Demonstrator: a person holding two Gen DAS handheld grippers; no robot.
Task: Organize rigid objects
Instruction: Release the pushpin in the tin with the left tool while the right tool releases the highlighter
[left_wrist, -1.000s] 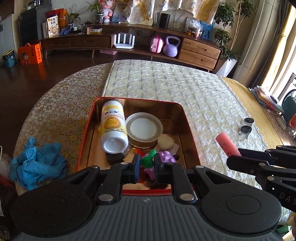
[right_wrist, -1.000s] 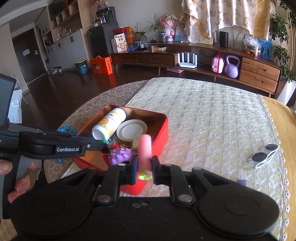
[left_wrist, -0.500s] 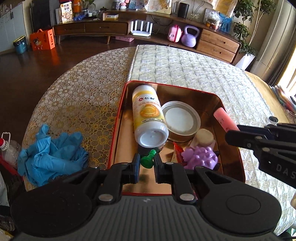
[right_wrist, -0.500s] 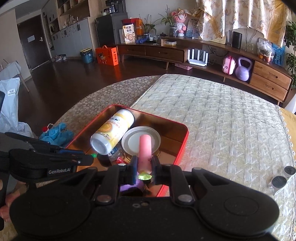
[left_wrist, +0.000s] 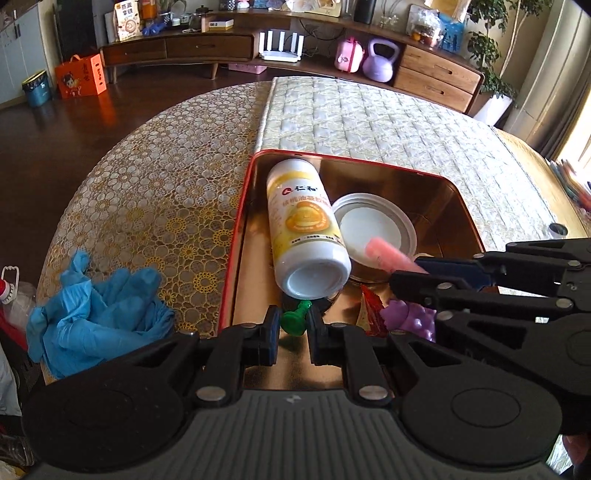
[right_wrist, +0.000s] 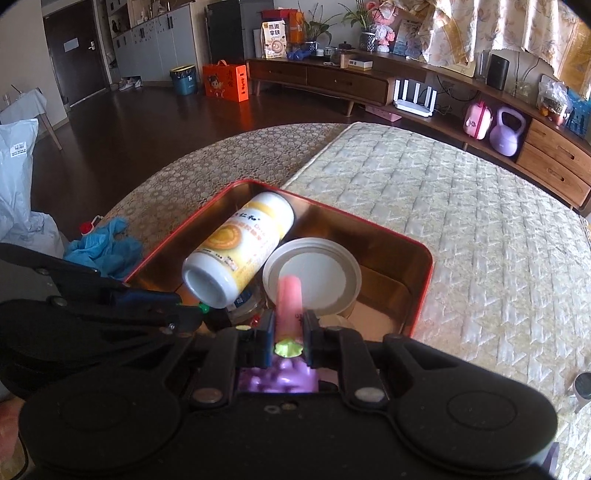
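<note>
A red tin box (left_wrist: 246, 206) (right_wrist: 424, 284) with a gold inside sits on the table. In it lie a white and yellow bottle (left_wrist: 304, 229) (right_wrist: 236, 251) on its side, a round white-lidded jar (left_wrist: 373, 225) (right_wrist: 314, 273) and a purple knobbly toy (left_wrist: 410, 321) (right_wrist: 277, 380). My left gripper (left_wrist: 291, 328) is shut on a small green peg (left_wrist: 295, 319) over the box's near end. My right gripper (right_wrist: 288, 332) is shut on a pink tube (right_wrist: 290, 306) (left_wrist: 388, 254) with a yellow-green cap, held above the jar inside the box.
Blue gloves (left_wrist: 96, 310) (right_wrist: 103, 247) lie crumpled on the table left of the box. A quilted runner (right_wrist: 461, 221) covers the table to the right. A small dark cup (left_wrist: 557, 230) stands near the right edge. A low sideboard (left_wrist: 295, 48) lines the far wall.
Both grippers have moved forward and down over the box. The pink tube has come from beside the box's right wall to above the jar. The green peg sits lower near the bottle.
</note>
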